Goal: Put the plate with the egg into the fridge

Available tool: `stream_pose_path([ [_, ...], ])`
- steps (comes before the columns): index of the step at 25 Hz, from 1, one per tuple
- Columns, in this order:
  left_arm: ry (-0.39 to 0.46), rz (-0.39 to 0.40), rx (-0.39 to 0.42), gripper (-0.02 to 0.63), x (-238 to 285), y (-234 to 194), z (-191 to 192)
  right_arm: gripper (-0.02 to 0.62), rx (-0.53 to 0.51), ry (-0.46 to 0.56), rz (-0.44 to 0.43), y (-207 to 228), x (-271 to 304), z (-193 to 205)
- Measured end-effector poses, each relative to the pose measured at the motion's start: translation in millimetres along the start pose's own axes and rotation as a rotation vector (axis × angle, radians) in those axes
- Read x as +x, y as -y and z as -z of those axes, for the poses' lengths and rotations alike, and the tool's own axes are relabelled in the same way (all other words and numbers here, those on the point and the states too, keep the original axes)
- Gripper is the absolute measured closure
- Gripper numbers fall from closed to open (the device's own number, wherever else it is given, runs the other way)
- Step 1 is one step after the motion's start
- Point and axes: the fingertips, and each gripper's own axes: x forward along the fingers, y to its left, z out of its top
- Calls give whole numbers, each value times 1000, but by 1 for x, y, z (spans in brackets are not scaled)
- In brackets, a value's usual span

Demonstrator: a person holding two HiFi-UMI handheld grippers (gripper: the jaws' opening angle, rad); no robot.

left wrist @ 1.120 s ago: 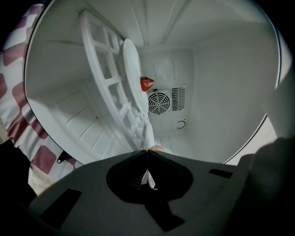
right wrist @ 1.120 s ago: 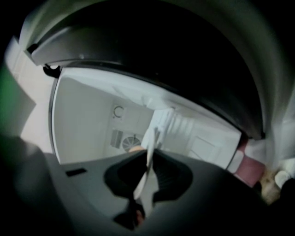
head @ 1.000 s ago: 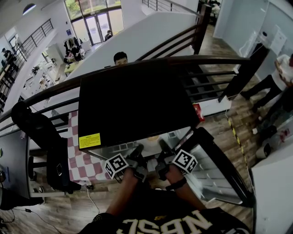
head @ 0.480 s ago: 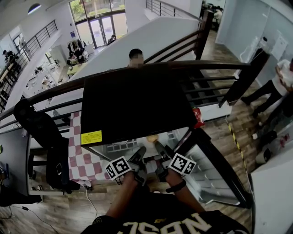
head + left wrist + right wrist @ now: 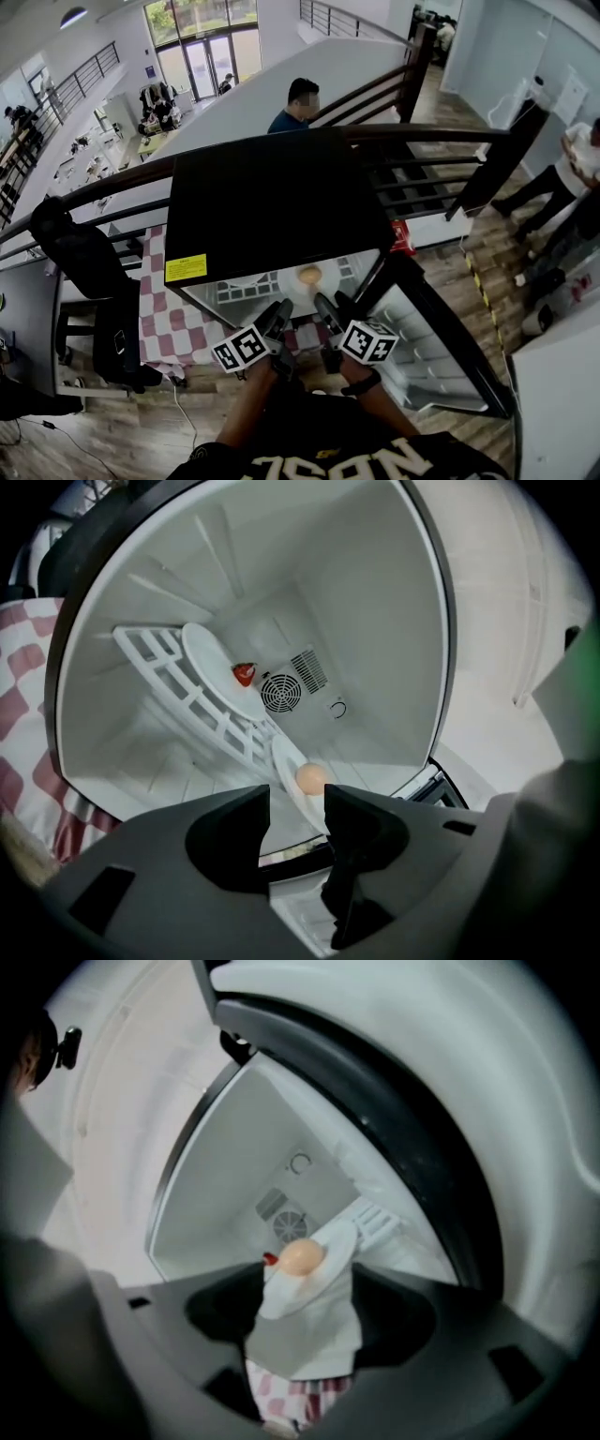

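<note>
The white plate (image 5: pixel 298 281) with the egg (image 5: pixel 309 275) lies inside the small black fridge (image 5: pixel 272 197), near its front opening. Both grippers hover just in front of it; their jaws have just been opening and nothing is gripped. My left gripper (image 5: pixel 278 314) stands open, and in its own view the plate (image 5: pixel 286 771) and egg (image 5: pixel 311 778) sit beyond the jaws (image 5: pixel 296 810). My right gripper (image 5: pixel 325 309) is open too; the egg (image 5: pixel 300 1256) and plate (image 5: pixel 328 1258) show past its spread jaws (image 5: pixel 307 1321).
The fridge door (image 5: pixel 441 347) hangs open to the right. A second plate (image 5: pixel 211 663) and a small red thing (image 5: pixel 244 674) rest on the white rack above. A red-checked cloth (image 5: pixel 169 328) and a black chair (image 5: pixel 84 272) stand left; a dark railing (image 5: pixel 422 131) runs behind.
Both grippers have let go of the plate, rolled, and drawn back slightly toward me. The plate with the egg now shows lying in the fridge. The person behind the railing moved right.
</note>
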Motion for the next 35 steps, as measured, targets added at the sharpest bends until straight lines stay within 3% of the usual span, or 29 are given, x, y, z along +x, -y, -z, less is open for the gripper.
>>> stream_pose_path([
  [10,21,-59,534,422,-14,16,11,314,-241,21,49,-3,-24,3],
  [14,10,-77,661,422,-14,19,21,315,-410,16,63,-7,-28,5],
  [18,-4,-92,753,425,-13,20,27,329,-541,-6,74,-12,-28,11],
  [22,-3,-100,808,456,-10,21,28,407,-597,-13,82,-12,-27,14],
  [30,-13,-107,854,568,-2,23,29,513,-660,-3,103,-12,-22,12],
  [35,-32,-92,838,584,6,24,33,540,-688,11,108,-14,-17,6],
])
